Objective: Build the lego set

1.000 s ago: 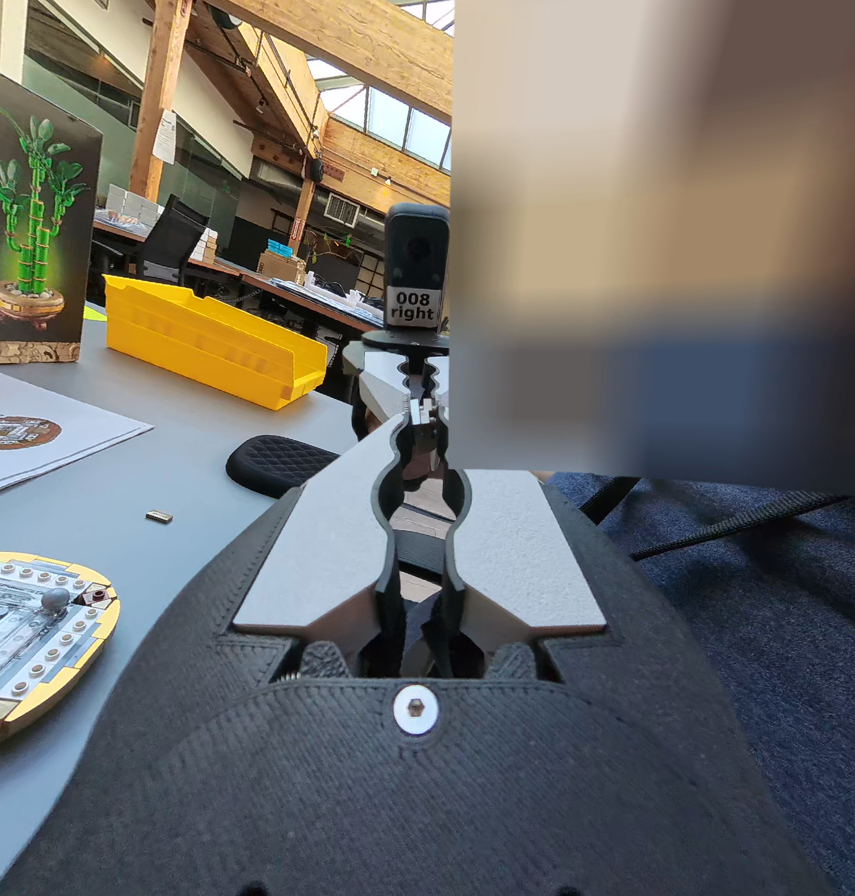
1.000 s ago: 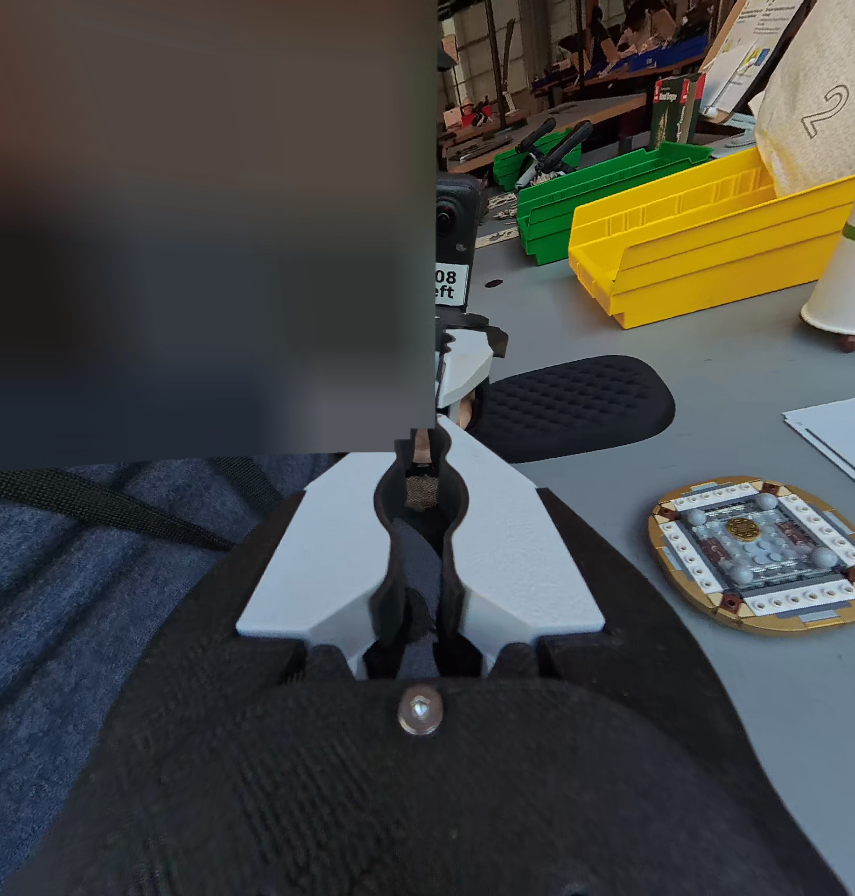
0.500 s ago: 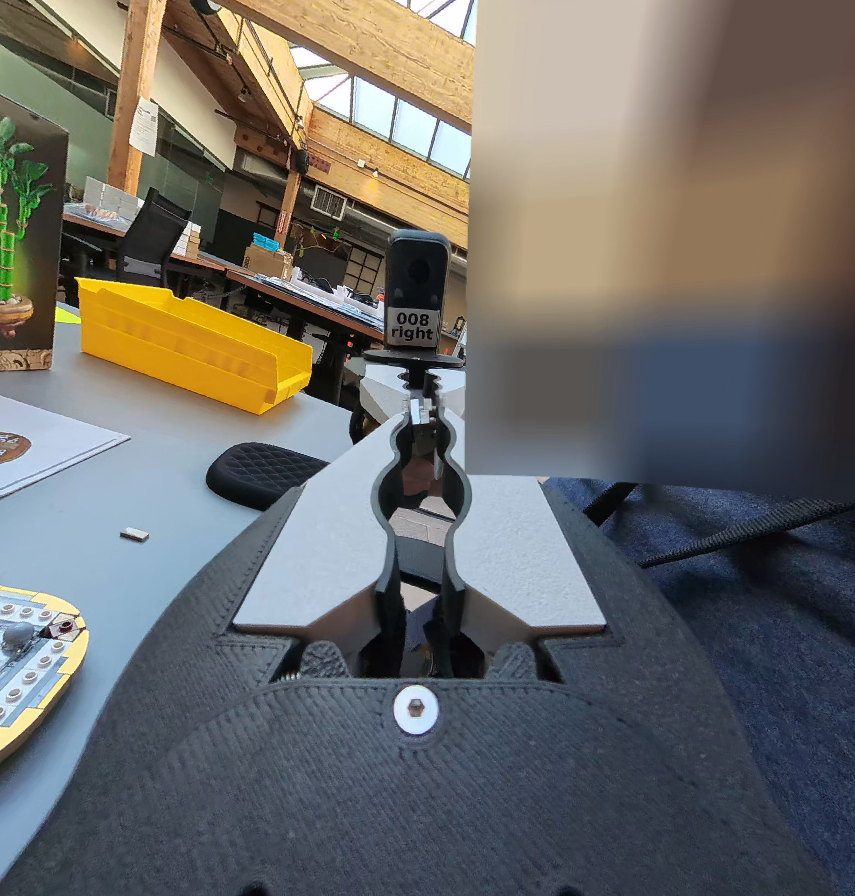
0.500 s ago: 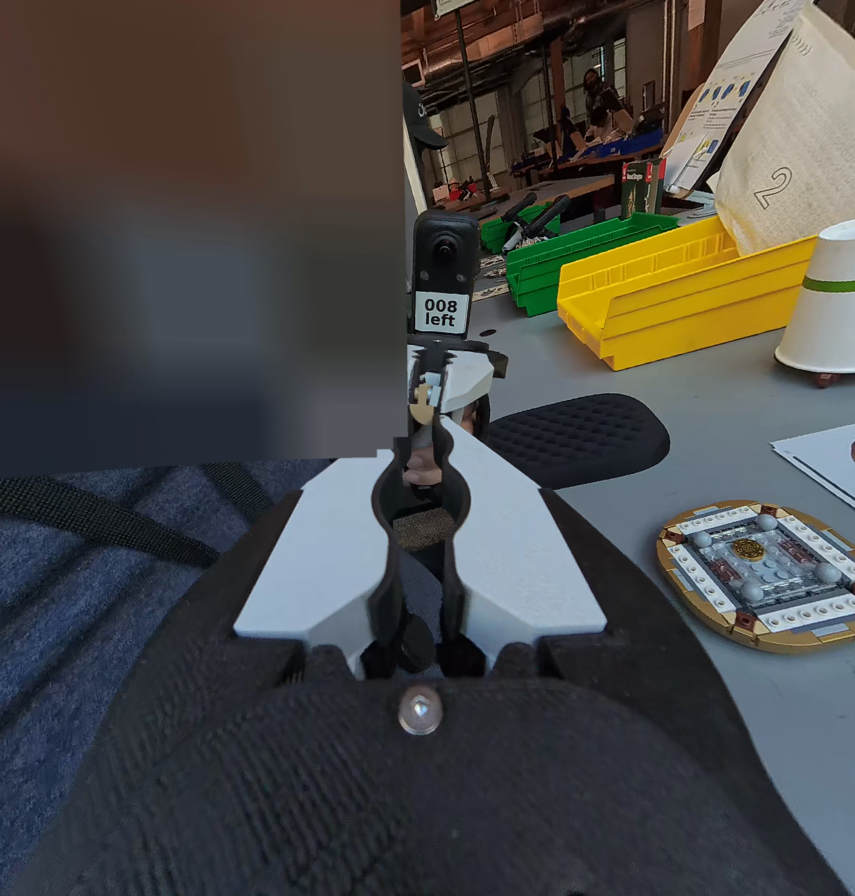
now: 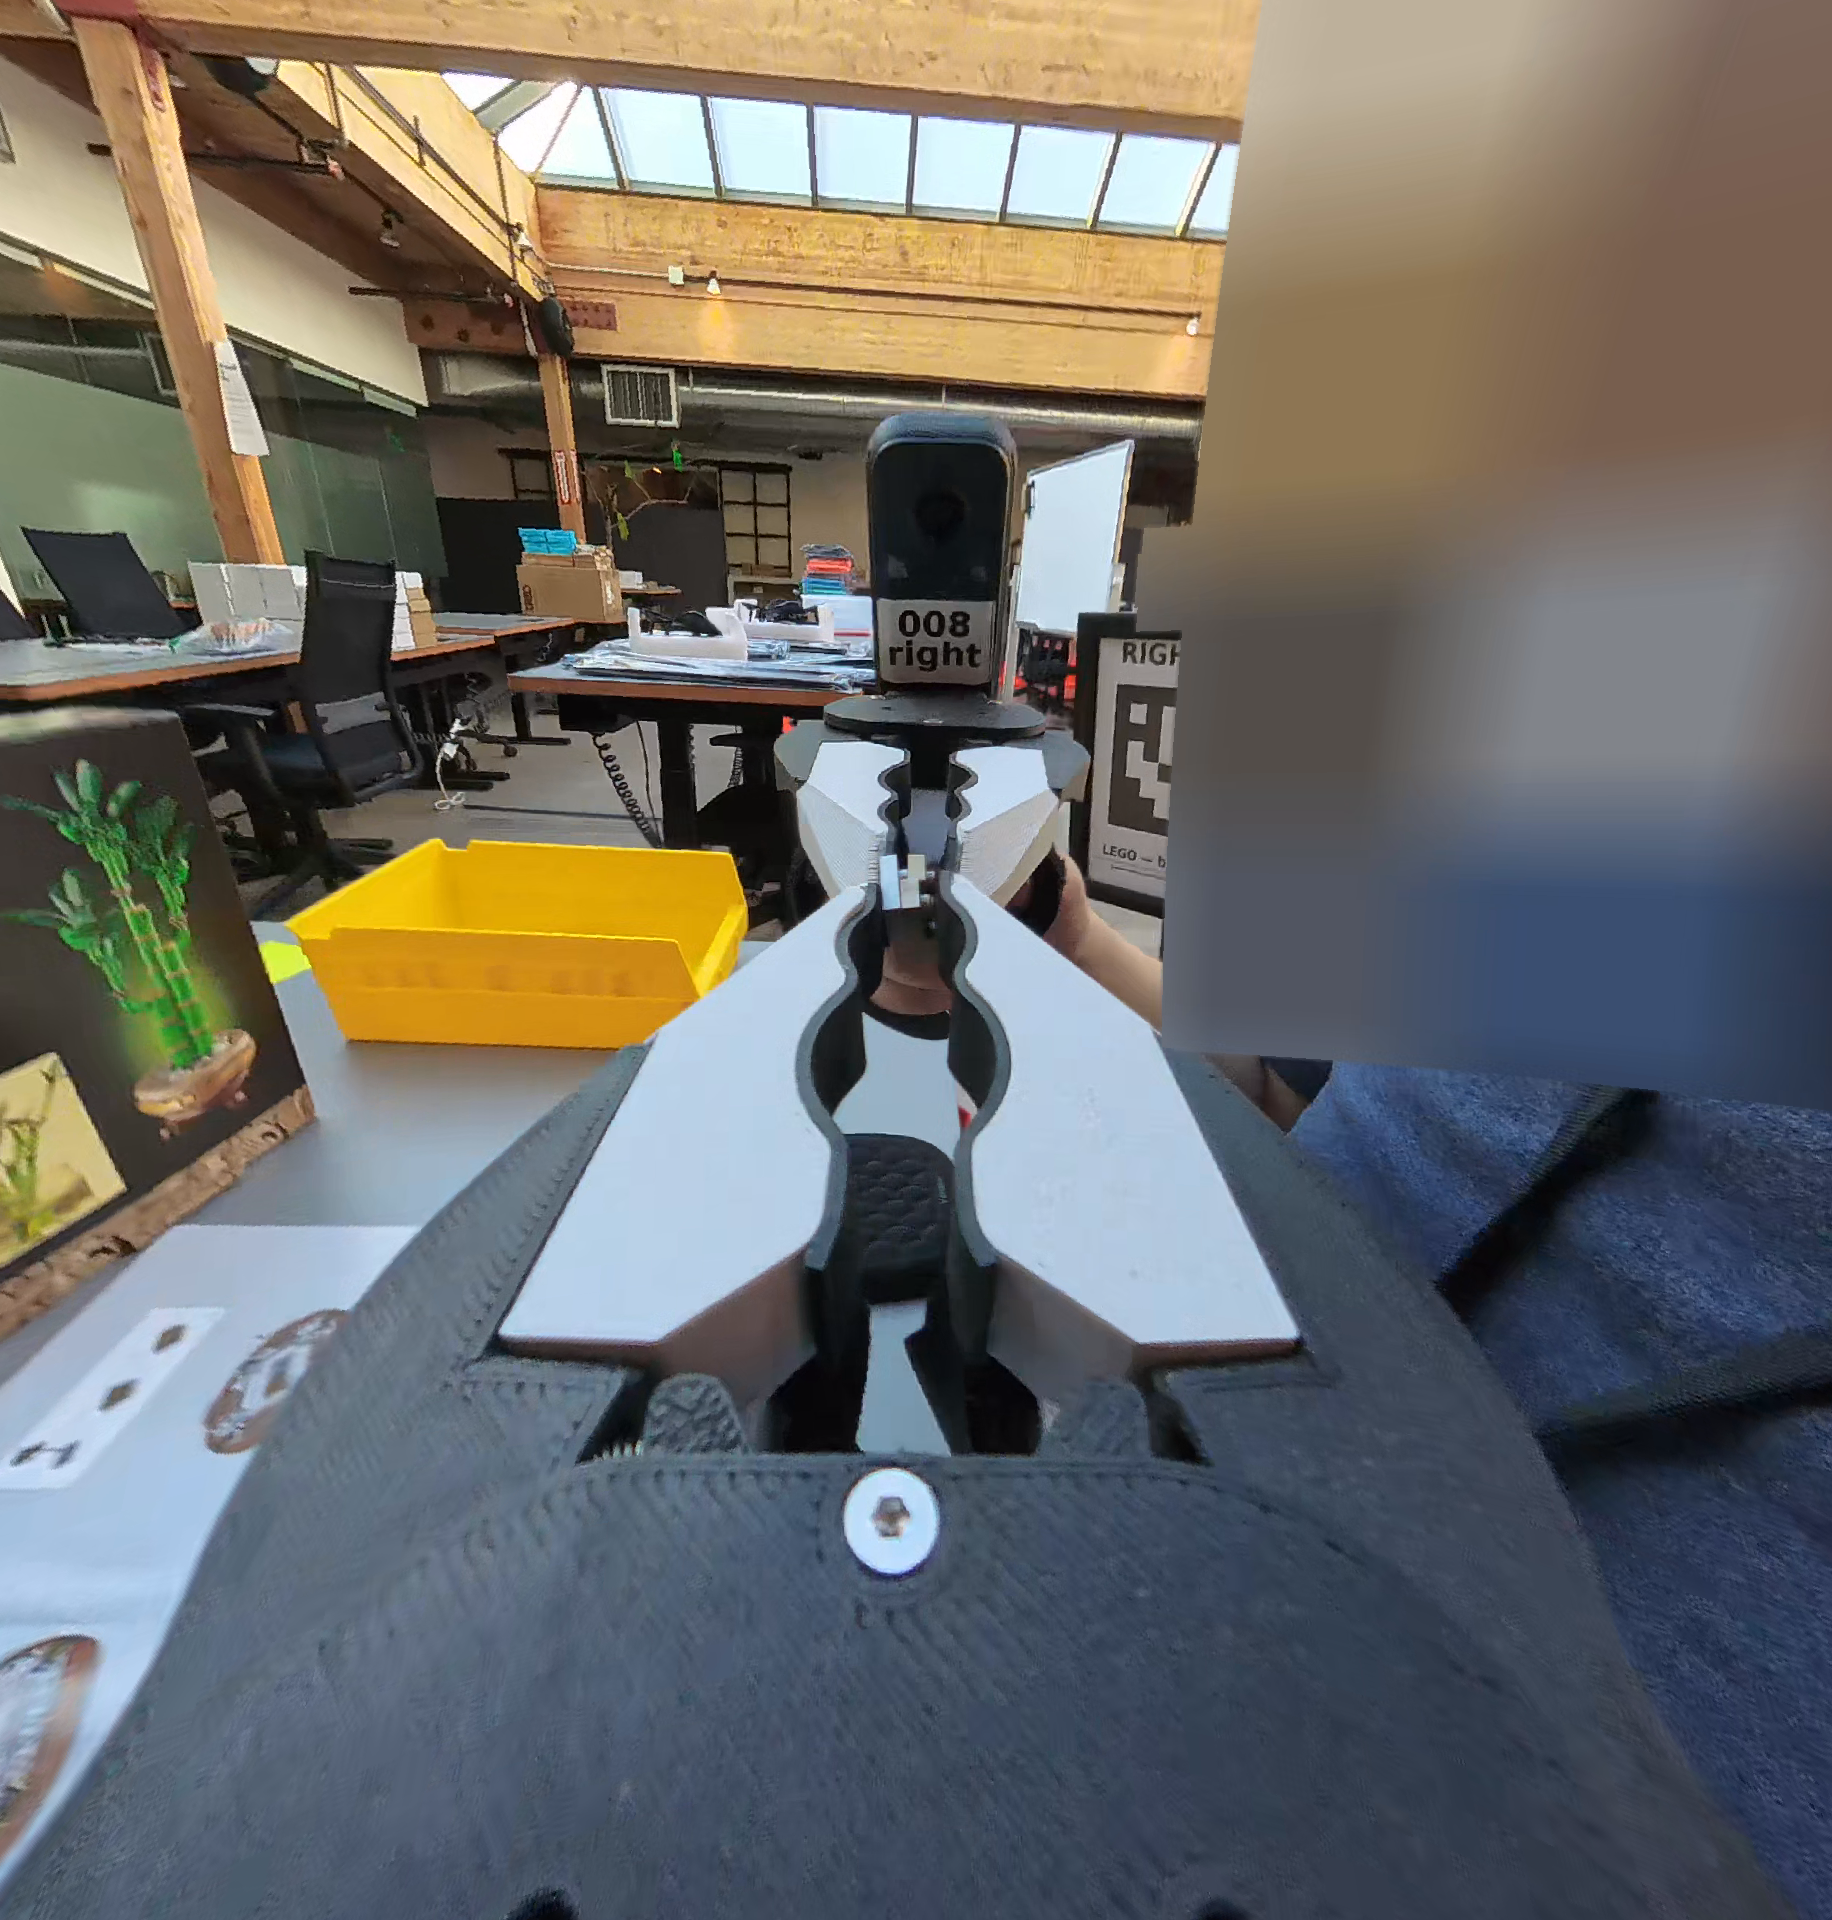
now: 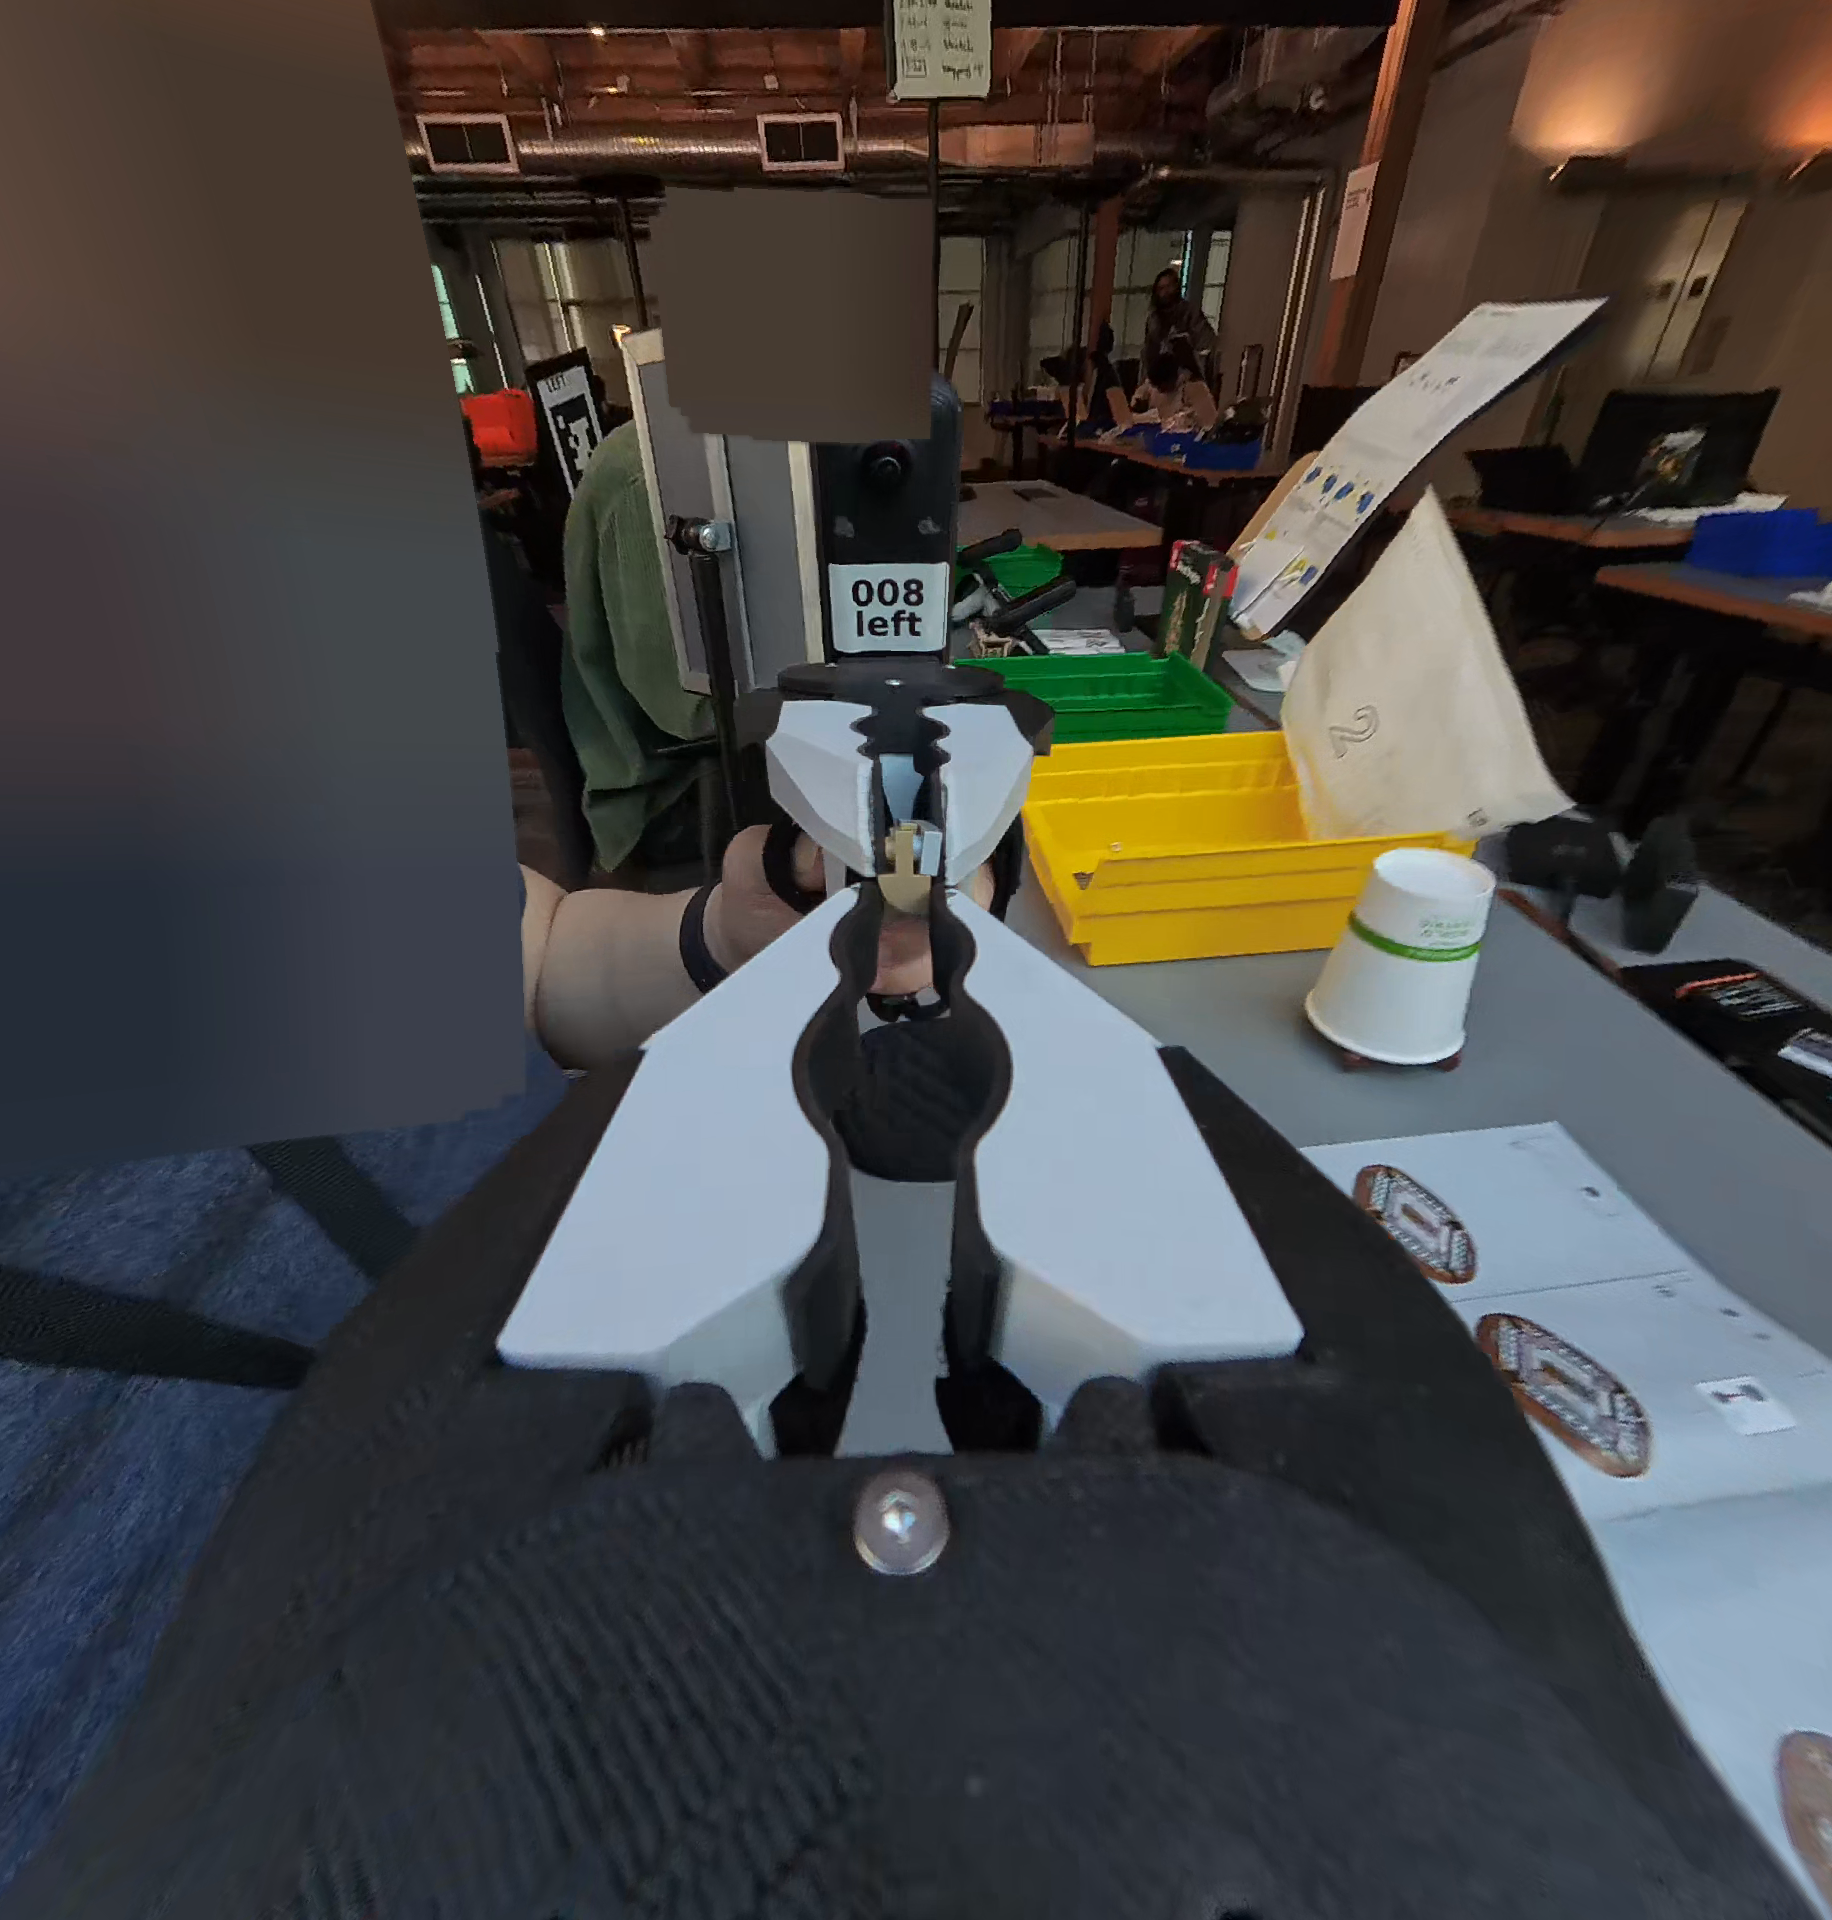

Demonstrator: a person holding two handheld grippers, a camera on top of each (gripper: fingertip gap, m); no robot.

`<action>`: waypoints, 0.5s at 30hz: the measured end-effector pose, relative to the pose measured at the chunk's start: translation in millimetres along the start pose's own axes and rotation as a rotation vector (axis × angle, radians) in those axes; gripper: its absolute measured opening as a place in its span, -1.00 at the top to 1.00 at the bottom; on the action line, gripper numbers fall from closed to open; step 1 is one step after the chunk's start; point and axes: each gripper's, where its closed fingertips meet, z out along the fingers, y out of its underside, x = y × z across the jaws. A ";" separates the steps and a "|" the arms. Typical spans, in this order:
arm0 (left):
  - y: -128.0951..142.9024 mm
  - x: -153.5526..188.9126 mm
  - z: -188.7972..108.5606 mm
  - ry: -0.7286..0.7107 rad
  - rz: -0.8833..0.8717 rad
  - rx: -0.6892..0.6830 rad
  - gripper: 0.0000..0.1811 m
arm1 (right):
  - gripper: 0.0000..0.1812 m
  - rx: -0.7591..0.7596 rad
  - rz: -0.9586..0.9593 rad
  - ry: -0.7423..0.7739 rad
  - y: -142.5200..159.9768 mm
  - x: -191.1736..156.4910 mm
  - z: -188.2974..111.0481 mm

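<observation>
My two grippers face each other tip to tip above the table's near edge. In the left wrist view my left gripper (image 5: 907,906) is shut on a small grey lego piece (image 5: 899,881). The right gripper (image 5: 922,847) meets it from the far side. In the right wrist view my right gripper (image 6: 901,906) is shut on a small tan lego piece (image 6: 904,878). That piece touches the grey piece (image 6: 930,847) held in the left gripper (image 6: 910,831). A hand holds each far gripper.
On the grey table are a yellow bin (image 5: 517,956), the set's box (image 5: 112,987) and an open instruction booklet (image 6: 1577,1351). Another yellow bin (image 6: 1203,862), a green bin (image 6: 1099,691), a paper bag (image 6: 1411,707) and an upturned paper cup (image 6: 1400,966) stand on the right. A black pad (image 6: 912,1101) lies below the tips. My two grippers' fingertips are within a few centimetres of each other.
Both grippers have risen and turned, still tip to tip. The round studded base has left both views, and the box and booklet now show closer.
</observation>
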 end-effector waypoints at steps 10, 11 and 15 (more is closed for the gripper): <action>-58.2 14.3 28.1 -0.021 0.233 -0.043 0.92 | 0.92 0.114 -0.048 0.008 -63.0 -10.1 -20.8; -60.7 17.0 29.5 -0.019 0.244 -0.045 0.92 | 0.92 0.122 -0.043 -0.004 -65.9 -12.8 -21.9; -67.3 26.7 32.6 -0.024 0.278 -0.067 0.91 | 0.92 0.133 -0.056 -0.007 -73.5 -21.8 -24.5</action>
